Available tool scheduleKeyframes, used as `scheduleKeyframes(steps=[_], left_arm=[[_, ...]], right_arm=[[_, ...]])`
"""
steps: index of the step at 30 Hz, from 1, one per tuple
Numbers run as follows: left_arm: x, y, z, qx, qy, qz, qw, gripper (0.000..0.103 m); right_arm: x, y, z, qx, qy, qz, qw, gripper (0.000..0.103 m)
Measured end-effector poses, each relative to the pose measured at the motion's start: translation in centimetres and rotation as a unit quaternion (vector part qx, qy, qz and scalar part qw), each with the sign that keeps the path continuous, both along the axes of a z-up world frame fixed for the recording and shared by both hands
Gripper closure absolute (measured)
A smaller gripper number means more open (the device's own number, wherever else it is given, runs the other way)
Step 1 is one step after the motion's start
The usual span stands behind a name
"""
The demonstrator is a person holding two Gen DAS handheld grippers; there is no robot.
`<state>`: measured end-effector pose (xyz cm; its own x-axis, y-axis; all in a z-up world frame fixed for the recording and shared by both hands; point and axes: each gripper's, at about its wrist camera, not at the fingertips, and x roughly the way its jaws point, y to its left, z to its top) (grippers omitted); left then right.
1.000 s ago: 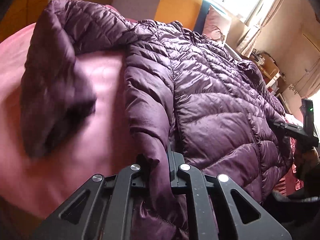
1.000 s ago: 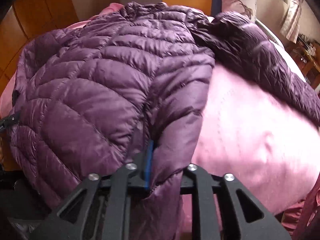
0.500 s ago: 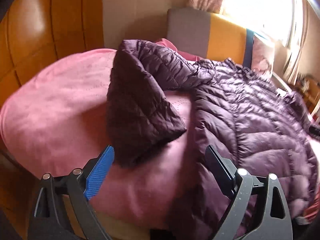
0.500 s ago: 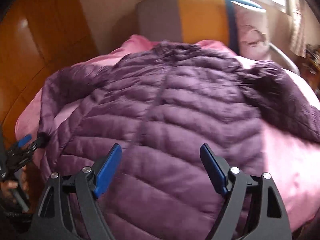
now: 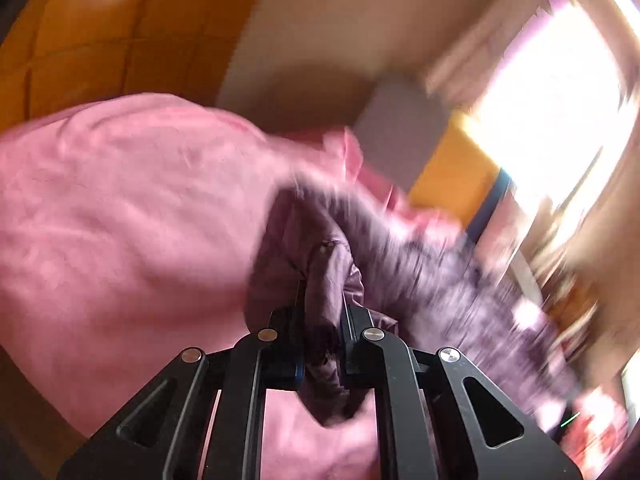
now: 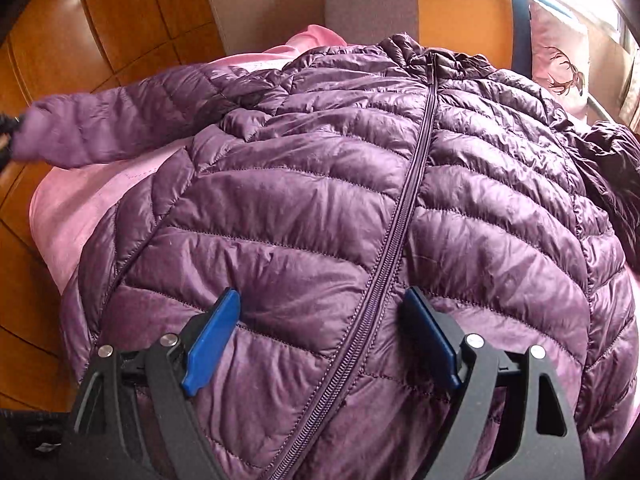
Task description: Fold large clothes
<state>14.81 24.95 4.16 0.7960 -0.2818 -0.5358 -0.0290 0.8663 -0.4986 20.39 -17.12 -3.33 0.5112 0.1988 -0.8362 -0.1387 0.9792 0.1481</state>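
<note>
A purple quilted puffer jacket (image 6: 320,208) lies front up and zipped on a pink blanket (image 6: 80,208). My right gripper (image 6: 320,332) is open and empty, just above the jacket's lower front, straddling the zipper (image 6: 404,200). My left gripper (image 5: 320,320) is shut on the cuff of the jacket's left sleeve (image 5: 324,264); that view is motion-blurred. In the right wrist view the same sleeve (image 6: 112,124) stretches out to the far left, where the left gripper (image 6: 6,132) barely shows at the frame edge. The other sleeve (image 6: 612,156) lies bunched at the right.
The pink blanket (image 5: 120,208) covers a bed or sofa. Behind it stand a grey and orange backrest (image 6: 420,4) and a pink cushion (image 6: 560,56). Wood panelling (image 6: 100,20) is at the left, a bright window (image 5: 552,104) at the right.
My left gripper, open half a second ago, has shut on the left sleeve cuff and pulled the sleeve outward to the left. My right gripper stays open and has moved lower over the jacket front.
</note>
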Motion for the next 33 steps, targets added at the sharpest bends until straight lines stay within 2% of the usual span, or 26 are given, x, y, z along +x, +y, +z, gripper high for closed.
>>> scheduleKeyframes(steps=[1,2,4,6,9,11,12,14,15,16,18,19,21,23,24,25,26,28,30,32,33], left_arm=[[0.1,2.1,1.2,-0.024,-0.006,0.009,0.9997,0.093],[0.3,3.6,2.1,-0.031,-0.006,0.018,0.9993,0.094],[1.5,6.9,3.7,-0.039,-0.002,0.044,0.9983,0.095],[3.2,8.9,3.9,-0.025,0.022,0.068,0.9971,0.095],[6.6,11.2,0.8,0.014,0.117,0.119,0.9859,0.096],[8.7,12.0,-3.2,0.044,0.184,0.143,0.9716,0.096],[9.3,12.3,-5.3,0.036,0.215,0.151,0.9643,0.095],[9.3,12.2,-7.4,0.034,0.243,0.177,0.9532,0.087],[8.7,12.0,-7.9,0.045,0.246,0.199,0.9474,0.075],[8.1,11.8,-7.9,0.055,0.245,0.219,0.9429,0.058],[6.2,11.7,-7.0,0.067,0.231,0.276,0.9305,0.032],[5.0,11.2,-6.0,0.064,0.202,0.292,0.9328,0.031],[3.9,8.9,-4.0,0.084,0.158,0.284,0.9419,0.031],[3.5,5.1,-2.7,0.110,0.119,0.251,0.9542,0.031],[4.1,1.9,-2.7,0.134,0.107,0.207,0.9631,0.031],[4.5,0.1,-2.9,0.154,0.108,0.183,0.9649,0.031],[5.4,-2.0,-3.5,0.174,0.111,0.159,0.9654,0.031],[7.1,-5.5,-5.9,0.180,0.136,0.115,0.9674,0.033],[8.7,-6.1,-8.2,0.179,0.162,0.117,0.9635,0.034],[9.9,-5.6,-10.6,0.183,0.195,0.140,0.9533,0.034],[10.1,-5.0,-11.4,0.178,0.200,0.145,0.9524,0.034]], right_arm=[[0.0,0.1,-0.1,-0.001,-0.001,-0.001,1.000,0.017],[0.0,0.1,-0.3,-0.003,-0.002,-0.003,1.000,0.016],[0.4,0.5,-0.6,-0.008,-0.004,-0.006,1.000,0.014],[0.5,0.6,-0.7,-0.014,-0.006,-0.007,1.000,0.013],[0.5,0.3,-1.1,-0.010,-0.010,-0.010,1.000,0.013],[0.6,0.3,-1.2,-0.013,-0.009,-0.008,1.000,0.012],[0.7,0.4,-1.3,-0.014,-0.009,-0.007,1.000,0.011],[0.7,0.4,-1.4,-0.015,-0.008,-0.007,1.000,0.010],[0.8,0.4,-1.4,-0.015,-0.008,-0.007,1.000,0.009],[0.7,0.5,-1.4,-0.016,-0.009,-0.007,1.000,0.008],[0.7,0.5,-1.5,-0.017,-0.010,-0.005,1.000,0.008],[0.7,0.6,-1.5,-0.017,-0.010,-0.005,1.000,0.007],[0.8,0.7,-1.6,-0.018,-0.011,-0.006,1.000,0.005],[0.9,0.9,-1.7,-0.019,-0.012,-0.009,1.000,0.004],[0.9,0.9,-1.7,-0.019,-0.013,-0.010,1.000,0.003],[0.9,0.9,-1.7,-0.020,-0.014,-0.011,1.000,0.003],[0.8,0.9,-1.6,-0.020,-0.015,-0.010,1.000,0.003],[0.7,0.9,-1.6,-0.018,-0.016,-0.009,1.000,0.003],[0.7,0.8,-1.7,-0.018,-0.018,-0.007,1.000,0.003],[0.7,0.6,-1.8,-0.014,-0.020,-0.004,1.000,0.002],[0.7,0.5,-1.9,-0.010,-0.020,-0.003,1.000,0.002]])
